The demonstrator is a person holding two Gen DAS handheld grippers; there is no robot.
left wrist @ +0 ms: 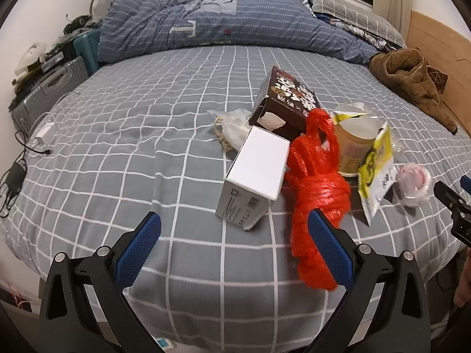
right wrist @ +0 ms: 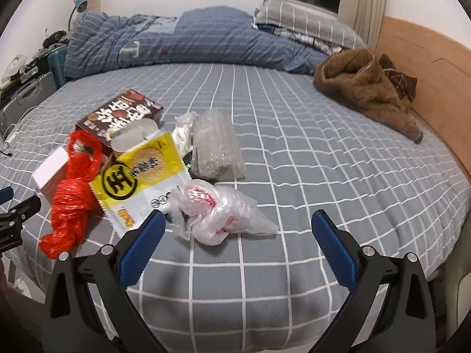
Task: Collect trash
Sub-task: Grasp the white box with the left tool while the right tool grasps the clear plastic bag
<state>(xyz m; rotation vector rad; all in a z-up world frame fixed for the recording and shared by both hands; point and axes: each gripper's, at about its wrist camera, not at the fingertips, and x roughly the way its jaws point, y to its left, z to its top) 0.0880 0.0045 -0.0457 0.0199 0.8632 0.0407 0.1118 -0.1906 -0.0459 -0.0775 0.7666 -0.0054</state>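
Note:
Trash lies in a heap on the grey checked bed (left wrist: 147, 147). A red plastic bag (left wrist: 316, 188) (right wrist: 72, 197) sprawls beside a white box (left wrist: 259, 170). Behind them sit a dark printed carton (left wrist: 288, 97) (right wrist: 123, 114), a noodle cup (left wrist: 353, 147) and a yellow snack wrapper (left wrist: 378, 161) (right wrist: 141, 173). A crumpled clear bag with red print (right wrist: 217, 211) lies nearest my right gripper (right wrist: 238, 223), with a bubble-wrap packet (right wrist: 216, 147) beyond. My left gripper (left wrist: 235, 226) hangs open just short of the white box. Both grippers hold nothing.
A blue quilt (left wrist: 229, 23) and pillows (right wrist: 303, 20) are piled at the far side of the bed. A brown garment (right wrist: 368, 85) lies by the wooden headboard (right wrist: 426, 67). Suitcases (left wrist: 50, 88), cables and a charger (left wrist: 44, 132) sit at the left edge.

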